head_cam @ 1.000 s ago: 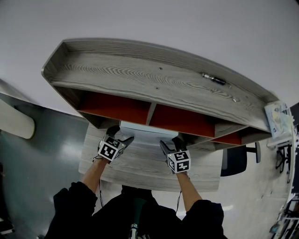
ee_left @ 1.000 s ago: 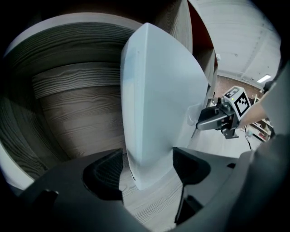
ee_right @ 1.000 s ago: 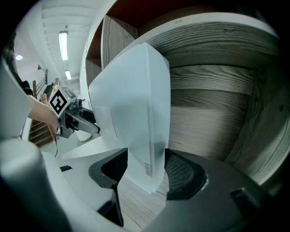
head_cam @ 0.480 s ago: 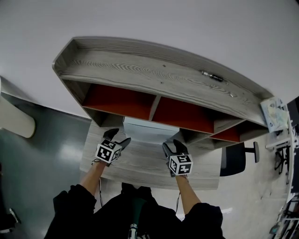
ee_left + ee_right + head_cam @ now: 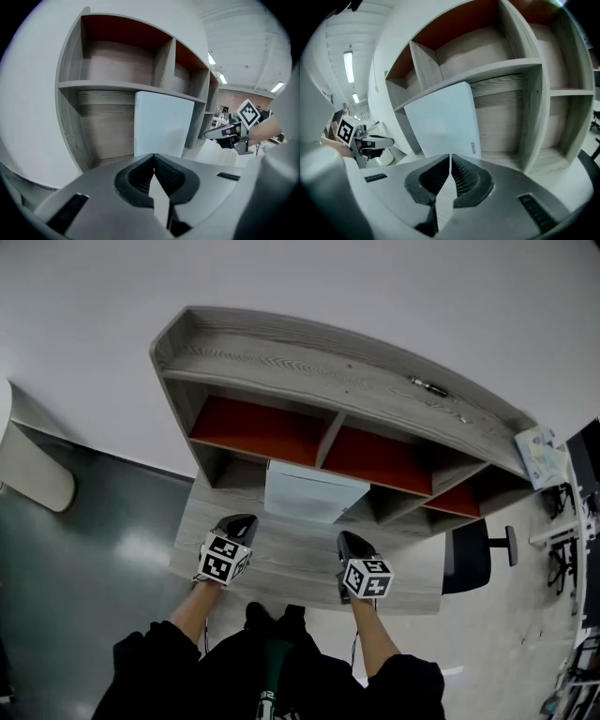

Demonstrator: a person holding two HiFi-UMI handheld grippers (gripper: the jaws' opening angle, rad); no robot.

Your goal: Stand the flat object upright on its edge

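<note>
The flat white panel (image 5: 314,491) stands on its lower edge on the wooden desk (image 5: 291,563), its top leaning back against the shelf unit (image 5: 319,381). It fills the middle of the left gripper view (image 5: 164,124) and of the right gripper view (image 5: 443,122). My left gripper (image 5: 240,521) sits a little in front of the panel's left side, shut and empty (image 5: 153,161). My right gripper (image 5: 349,540) is in front of its right side, shut with nothing in it (image 5: 450,161). Neither one touches the panel.
The shelf unit has red-backed upper compartments and open lower ones on both sides of the panel. A small dark pen-like object (image 5: 431,387) lies on its top. A black office chair (image 5: 473,559) stands right of the desk, a dark green floor to the left.
Both grippers have drawn back from the panel's sides toward the person, and their jaws have gone from open to shut. The panel stays upright against the shelf.
</note>
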